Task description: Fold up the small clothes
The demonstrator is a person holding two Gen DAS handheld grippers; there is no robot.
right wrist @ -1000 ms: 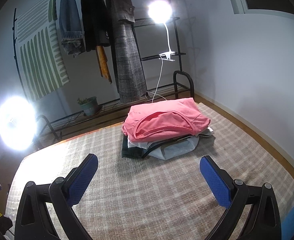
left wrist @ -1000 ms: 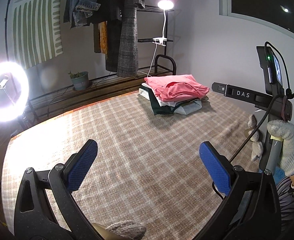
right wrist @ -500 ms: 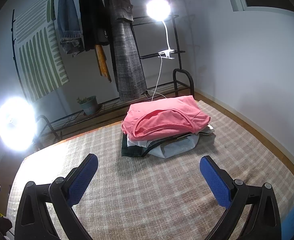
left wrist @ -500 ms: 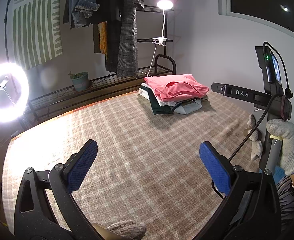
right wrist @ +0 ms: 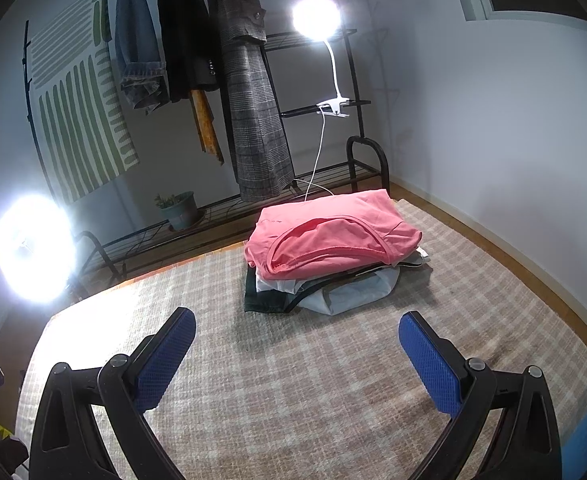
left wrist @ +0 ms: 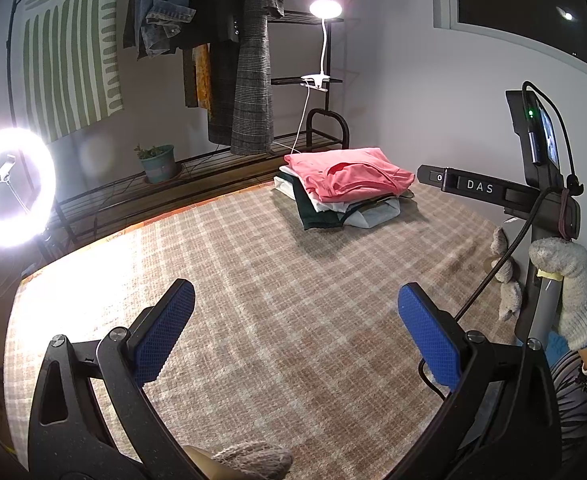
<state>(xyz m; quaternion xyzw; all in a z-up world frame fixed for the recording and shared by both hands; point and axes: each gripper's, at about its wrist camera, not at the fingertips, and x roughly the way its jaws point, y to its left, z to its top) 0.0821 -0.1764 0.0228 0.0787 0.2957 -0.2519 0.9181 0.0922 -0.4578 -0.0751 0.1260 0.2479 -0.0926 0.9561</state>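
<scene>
Resting folded: pink shirt (right wrist: 329, 236) atop clothes stack (right wrist: 321, 288)

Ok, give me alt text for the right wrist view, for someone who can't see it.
A stack of folded clothes, topped by a pink shirt, sits on a plaid blanket ahead of the open, empty right gripper with blue pads. Behind stand a rack of hanging coats, a clip lamp, a potted plant and a bright ring light.

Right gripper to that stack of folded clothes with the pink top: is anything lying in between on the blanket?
Nothing visible does. The open right gripper faces the stack of folded clothes, topped by a pink shirt, with only bare beige plaid blanket between them. The open left gripper holds nothing.
</scene>
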